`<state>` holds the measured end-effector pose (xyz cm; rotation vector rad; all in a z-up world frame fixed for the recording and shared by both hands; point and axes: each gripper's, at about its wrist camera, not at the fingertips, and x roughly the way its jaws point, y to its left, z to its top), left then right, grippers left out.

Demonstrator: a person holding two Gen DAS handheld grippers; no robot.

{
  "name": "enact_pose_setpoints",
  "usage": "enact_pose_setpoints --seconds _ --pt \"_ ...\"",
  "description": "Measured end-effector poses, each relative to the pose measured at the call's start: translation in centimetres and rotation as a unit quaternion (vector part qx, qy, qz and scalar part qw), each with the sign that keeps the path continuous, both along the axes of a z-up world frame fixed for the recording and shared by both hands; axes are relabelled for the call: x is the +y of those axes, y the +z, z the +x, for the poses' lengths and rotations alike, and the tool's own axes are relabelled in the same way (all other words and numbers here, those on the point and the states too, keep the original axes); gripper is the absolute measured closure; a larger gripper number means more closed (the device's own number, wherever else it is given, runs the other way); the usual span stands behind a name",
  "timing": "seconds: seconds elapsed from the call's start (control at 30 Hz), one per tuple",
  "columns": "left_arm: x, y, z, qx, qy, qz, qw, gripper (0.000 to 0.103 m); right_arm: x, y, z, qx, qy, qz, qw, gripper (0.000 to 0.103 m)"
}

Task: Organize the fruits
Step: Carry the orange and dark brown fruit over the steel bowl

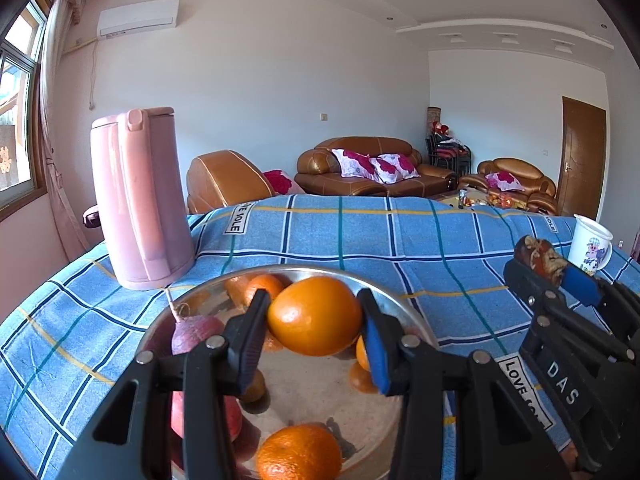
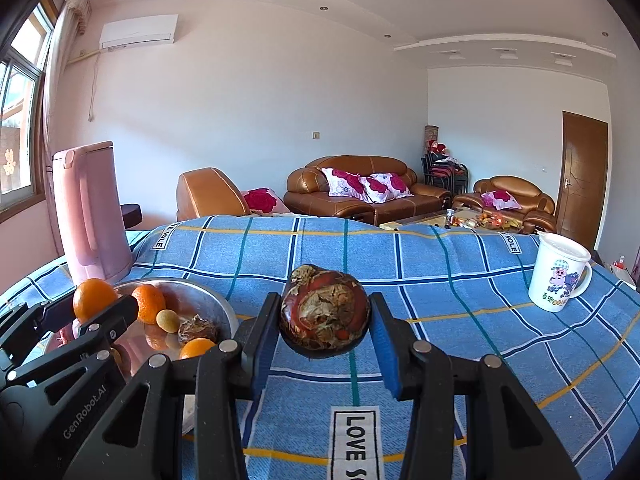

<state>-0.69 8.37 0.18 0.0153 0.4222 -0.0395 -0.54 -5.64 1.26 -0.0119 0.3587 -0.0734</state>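
Two tools are loaded at once over the blue plaid cloth [image 2: 460,280] on the counter. My left tool [image 1: 314,330] is clamped on an orange [image 1: 314,316], its black and blue pads pressed against the fruit's two sides, and I hold it above the metal bowl [image 1: 416,322]. Inside that bowl lie more fruit: a mandarin [image 1: 298,454] at the near edge, another orange [image 1: 264,286] toward the far rim, and a red apple [image 1: 196,332] with its stem up on the left side. From the right wrist camera I also see a small yellowish fruit [image 2: 166,320] and a dry brown one [image 2: 198,330] in the bowl's middle.

My right tool [image 2: 324,334] grips a dark, mottled red-brown fruit [image 2: 324,312], squeezed between both pads and lifted clear of the cloth, to the right of the bowl. In the left wrist view this tool stands just beside the bowl, the mottled fruit showing at its tip.

Behind the bowl, on the counter's left side, stands a pink electric kettle [image 1: 140,196], upright. A white mug [image 2: 560,272] with a cartoon print sits well apart on the counter's right side. Beyond the counter are brown leather sofas [image 2: 360,188] with floral cushions.
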Motion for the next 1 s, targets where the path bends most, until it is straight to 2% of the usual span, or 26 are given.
enact_pose_setpoints --seconds 0.6,1.0 --pt "4.5 -0.1 0.8 0.011 0.032 -0.006 0.9994 0.057 5.3 -0.1 1.7 0.005 0.043 0.002 0.999 0.057" --pt "7.5 -0.6 2.1 0.033 0.065 -0.012 0.9973 0.057 8.2 -0.4 3.4 0.013 0.069 0.008 0.997 0.057"
